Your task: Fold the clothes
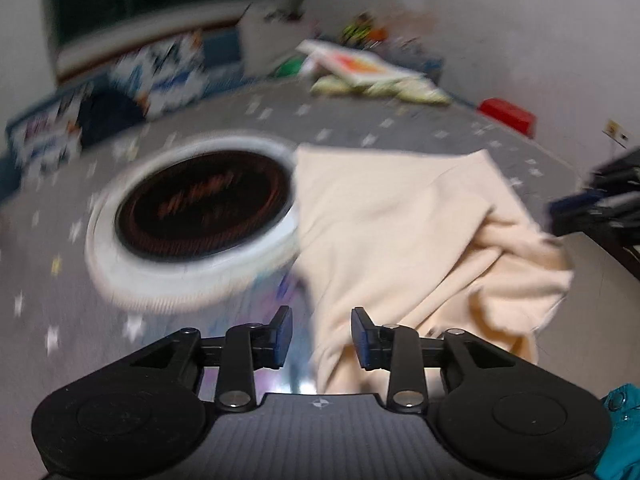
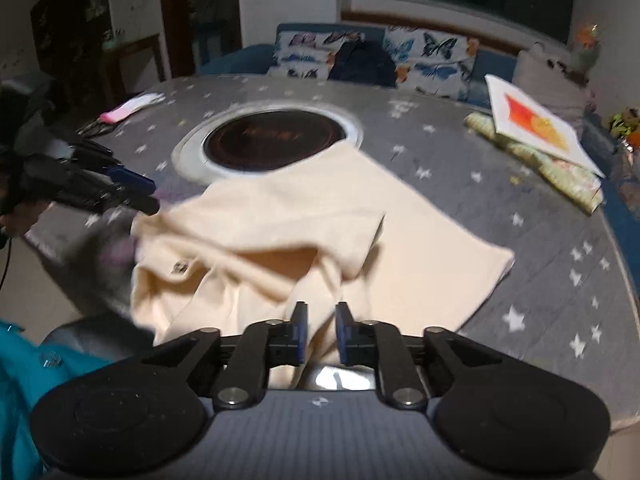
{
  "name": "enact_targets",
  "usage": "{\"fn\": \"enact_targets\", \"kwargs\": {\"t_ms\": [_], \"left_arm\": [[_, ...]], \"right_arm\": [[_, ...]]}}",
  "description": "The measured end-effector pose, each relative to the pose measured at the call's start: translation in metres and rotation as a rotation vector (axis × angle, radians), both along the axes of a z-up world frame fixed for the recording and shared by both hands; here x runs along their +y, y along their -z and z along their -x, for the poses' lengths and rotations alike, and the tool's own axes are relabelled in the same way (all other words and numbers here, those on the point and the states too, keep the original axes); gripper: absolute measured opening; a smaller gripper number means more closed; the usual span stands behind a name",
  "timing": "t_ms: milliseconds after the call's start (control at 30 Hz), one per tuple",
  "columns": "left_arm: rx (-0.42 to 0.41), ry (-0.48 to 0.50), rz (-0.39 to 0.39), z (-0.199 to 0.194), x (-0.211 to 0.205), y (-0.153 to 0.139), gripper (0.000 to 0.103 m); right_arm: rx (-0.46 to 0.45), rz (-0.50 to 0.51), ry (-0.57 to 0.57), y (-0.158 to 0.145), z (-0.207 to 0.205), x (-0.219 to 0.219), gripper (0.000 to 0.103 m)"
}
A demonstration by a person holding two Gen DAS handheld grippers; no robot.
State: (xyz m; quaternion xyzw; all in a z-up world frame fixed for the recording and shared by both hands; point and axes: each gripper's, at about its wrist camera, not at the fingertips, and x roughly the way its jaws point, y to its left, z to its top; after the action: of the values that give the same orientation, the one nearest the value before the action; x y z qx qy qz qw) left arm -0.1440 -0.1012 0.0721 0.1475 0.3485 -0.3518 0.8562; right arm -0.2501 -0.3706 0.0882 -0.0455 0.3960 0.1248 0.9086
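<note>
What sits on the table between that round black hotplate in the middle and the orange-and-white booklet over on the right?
Only bare grey star-patterned tablecloth lies between the round black hotplate and the orange-and-white booklet. The right wrist view shows it.

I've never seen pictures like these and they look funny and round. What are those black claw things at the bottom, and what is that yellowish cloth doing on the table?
Those black claws are grippers, tools with two fingers that a person holds, one in each hand. Each has a small camera looking forward along its fingers, so the pictures bend like a fish's eye. One picture comes from the left gripper, the other from the right gripper. In the right camera's picture you also see the left gripper from the side.

They look at a grey table with little stars and a round black cooker plate set in it. On it lies a cream garment, rumpled and only partly folded, hanging over the near edge. Farther back lies a white board with an orange picture.

Both grippers' fingers stand slightly apart, and neither is pinching the garment.
</note>
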Motion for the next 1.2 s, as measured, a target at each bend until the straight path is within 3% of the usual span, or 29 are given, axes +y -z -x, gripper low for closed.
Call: {"fn": "enact_targets", "kwargs": {"t_ms": [100, 300, 500, 567, 633, 833, 1200], "left_arm": [[-0.040, 0.105, 0.031, 0.009, -0.027, -0.006, 0.037], [-0.092, 0.271, -0.001, 0.020, -0.098, 0.004, 0.039], [-0.123, 0.293, -0.069, 0.014, -0.133, 0.027, 0.035], [-0.124, 0.268, -0.074, 0.009, -0.131, 0.030, 0.011], [-0.122, 0.239, -0.054, 0.004, -0.123, 0.028, 0.008], [-0.131, 0.114, 0.054, -0.016, -0.077, 0.002, 0.006], [-0.137, -0.252, 0.130, -0.058, 0.029, -0.021, 0.006]], "right_arm": [[-0.020, -0.021, 0.024, 0.000, -0.010, -0.001, 0.018], [-0.033, -0.033, 0.031, 0.003, -0.014, 0.000, 0.022], [-0.037, -0.034, 0.050, 0.005, -0.012, -0.005, 0.023], [-0.036, -0.026, 0.051, 0.006, -0.013, -0.006, 0.023], [-0.035, -0.022, 0.048, 0.008, -0.013, -0.005, 0.024], [-0.046, 0.013, 0.014, 0.011, -0.026, 0.004, 0.031], [-0.066, 0.034, -0.068, 0.019, -0.066, 0.038, 0.042]]}}
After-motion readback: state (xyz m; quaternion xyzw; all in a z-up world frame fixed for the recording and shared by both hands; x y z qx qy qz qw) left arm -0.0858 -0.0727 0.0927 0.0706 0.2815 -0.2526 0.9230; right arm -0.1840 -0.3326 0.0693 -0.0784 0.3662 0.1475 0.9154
